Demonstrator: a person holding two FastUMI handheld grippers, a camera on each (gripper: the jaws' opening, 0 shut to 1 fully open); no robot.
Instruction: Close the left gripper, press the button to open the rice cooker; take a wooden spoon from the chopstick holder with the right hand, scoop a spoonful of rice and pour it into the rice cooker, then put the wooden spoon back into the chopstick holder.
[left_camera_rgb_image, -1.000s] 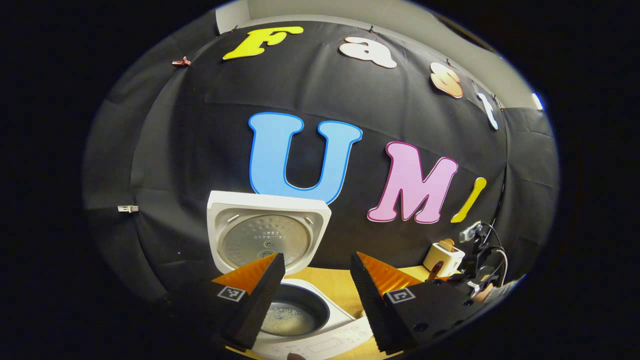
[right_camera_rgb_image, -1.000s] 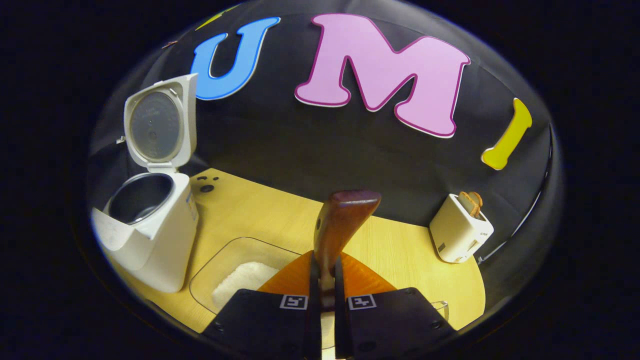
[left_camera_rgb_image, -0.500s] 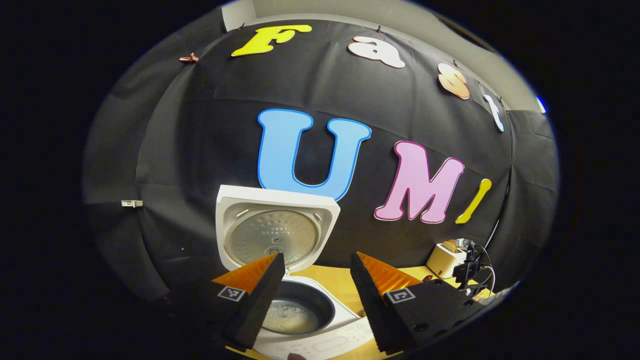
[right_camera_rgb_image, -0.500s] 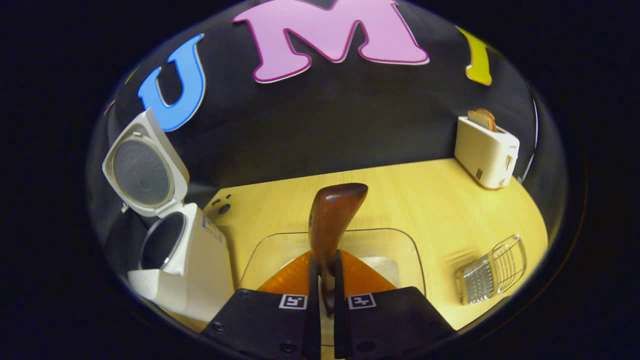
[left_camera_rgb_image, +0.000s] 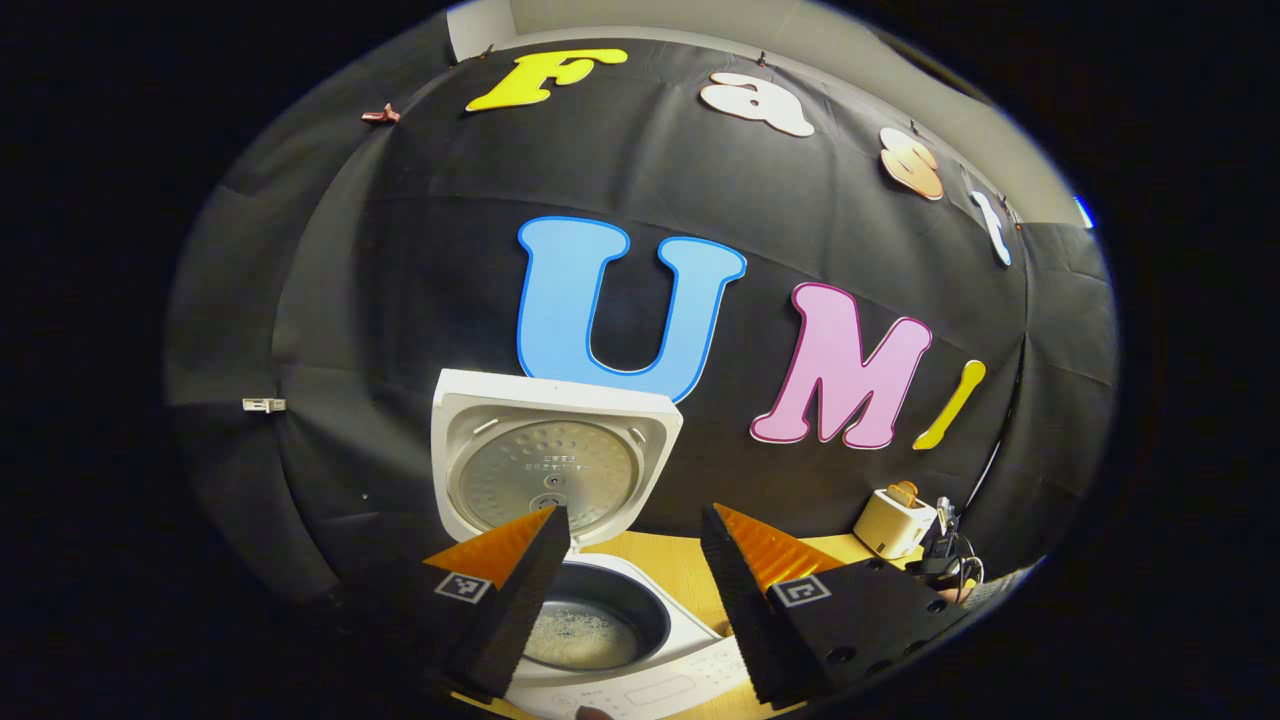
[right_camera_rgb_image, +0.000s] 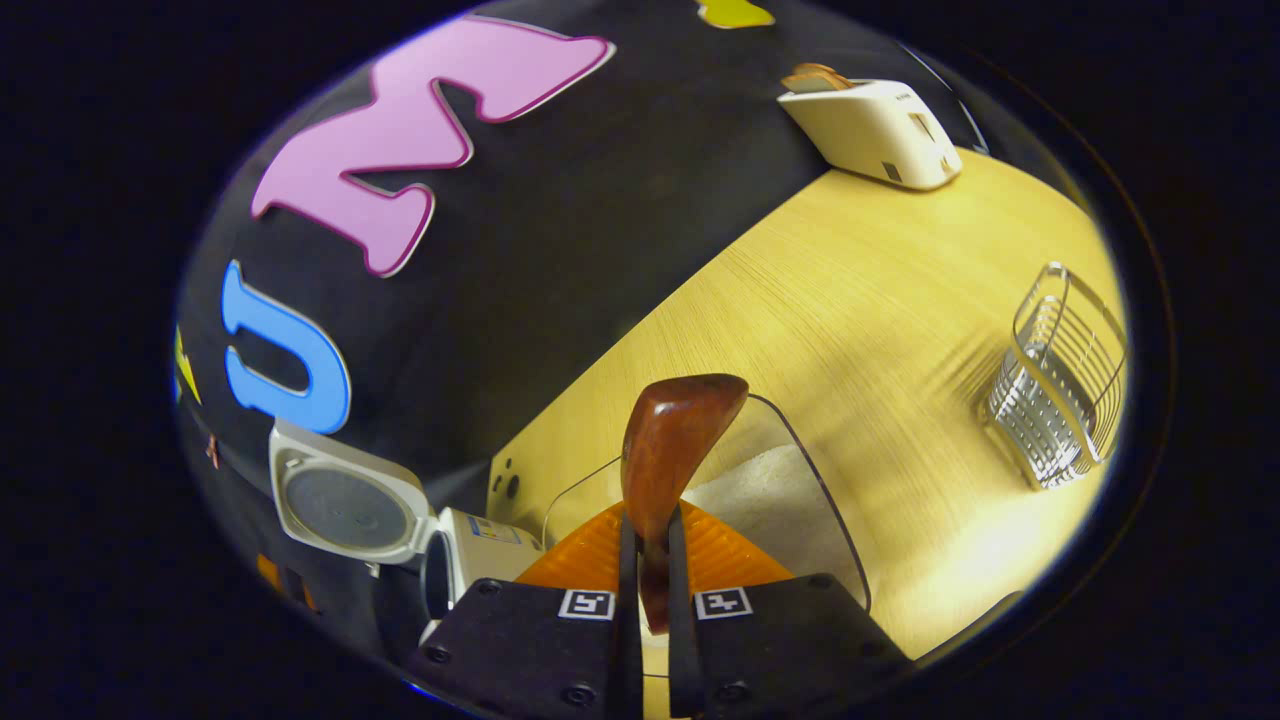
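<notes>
— Spoon?
— Clamped between both fingers of the right gripper (right_camera_rgb_image: 645, 560). Dark wooden spoon (right_camera_rgb_image: 668, 452), handle pinched, bowl end sticking up and forward over the clear rice container (right_camera_rgb_image: 800, 470).
— And the rice?
— White heap (right_camera_rgb_image: 765, 490) lying in that container, on the yellow table (right_camera_rgb_image: 850, 290). Hard to tell whether any sits on the spoon.
— Cooker?
— Rice cooker (left_camera_rgb_image: 600, 620) open, lid (left_camera_rgb_image: 555, 460) raised upright at the far side, pale residue at the pot bottom. Seen to the left of the container from the right gripper view.
— Left gripper?
— Left gripper (left_camera_rgb_image: 635, 560) spread wide, holding nothing, hovering above the near edge of the cooker.
— Holder?
— Wire chopstick holder (right_camera_rgb_image: 1065, 375) on the right, well apart from the container. Toaster (right_camera_rgb_image: 870, 120) at the far right.
</notes>
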